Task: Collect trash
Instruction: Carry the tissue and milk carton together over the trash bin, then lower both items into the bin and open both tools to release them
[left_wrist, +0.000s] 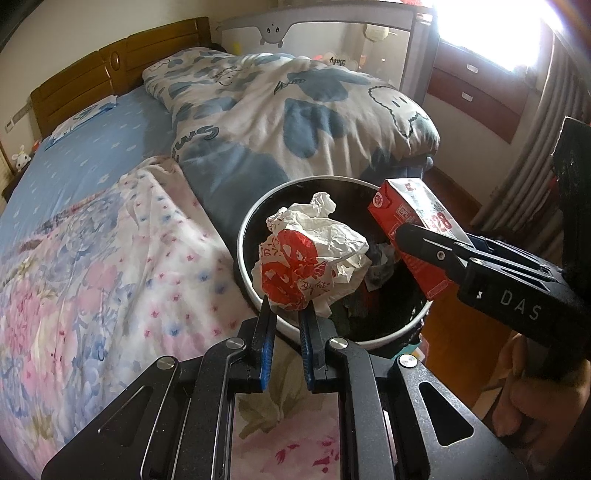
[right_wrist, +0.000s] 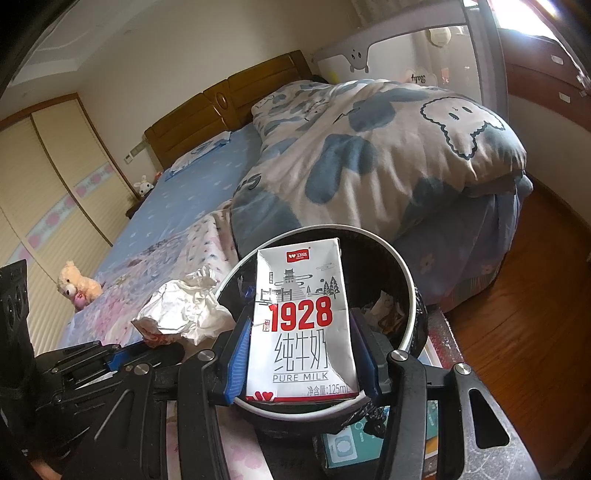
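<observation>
A crumpled white and red paper wrapper is pinched at its lower edge by my left gripper, which holds it over the near rim of a round black bin with a white rim. My right gripper is shut on a small white and red milk carton printed "1928 PURE MILK", held upright above the same bin. In the left wrist view the carton and the right gripper come in from the right over the bin. The wrapper shows left of the carton.
The bin holds dark trash and stands against a bed with a floral sheet and a blue and white duvet. A teddy bear lies on the bed. Wooden floor lies to the right. A person's hand holds the right gripper.
</observation>
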